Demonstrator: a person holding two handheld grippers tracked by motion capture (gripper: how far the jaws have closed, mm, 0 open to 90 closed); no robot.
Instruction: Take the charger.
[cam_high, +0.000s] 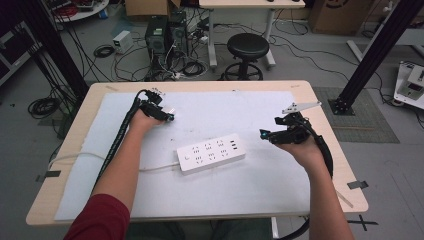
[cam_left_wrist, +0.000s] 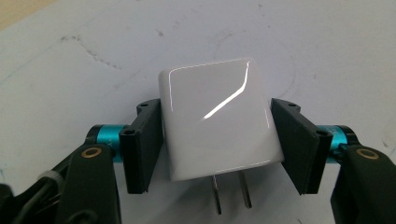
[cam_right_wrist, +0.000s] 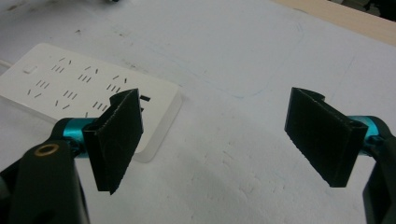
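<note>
On my left gripper view, the left gripper (cam_left_wrist: 217, 149) has its two black pads pinching a glossy white charger plug (cam_left_wrist: 217, 121) by its sides; the two metal prongs (cam_left_wrist: 231, 191) point back toward the camera, and the plug sits just over the white mat (cam_left_wrist: 327, 46). On my right gripper view, the right gripper (cam_right_wrist: 219, 135) has its jaws spread wide with bare mat between them; the white power strip (cam_right_wrist: 70, 84) lies beyond its left-hand pad.

The high view supplies the layout that the gripper views lack. The power strip (cam_high: 212, 152) lies mid-mat, its cord (cam_high: 155, 167) running toward my left forearm. The left gripper (cam_high: 167, 116) sits farther back on the left, well apart from the strip; there the plug is a small pale patch at the tips. The right gripper (cam_high: 265, 134) is near the strip's right end.
</note>
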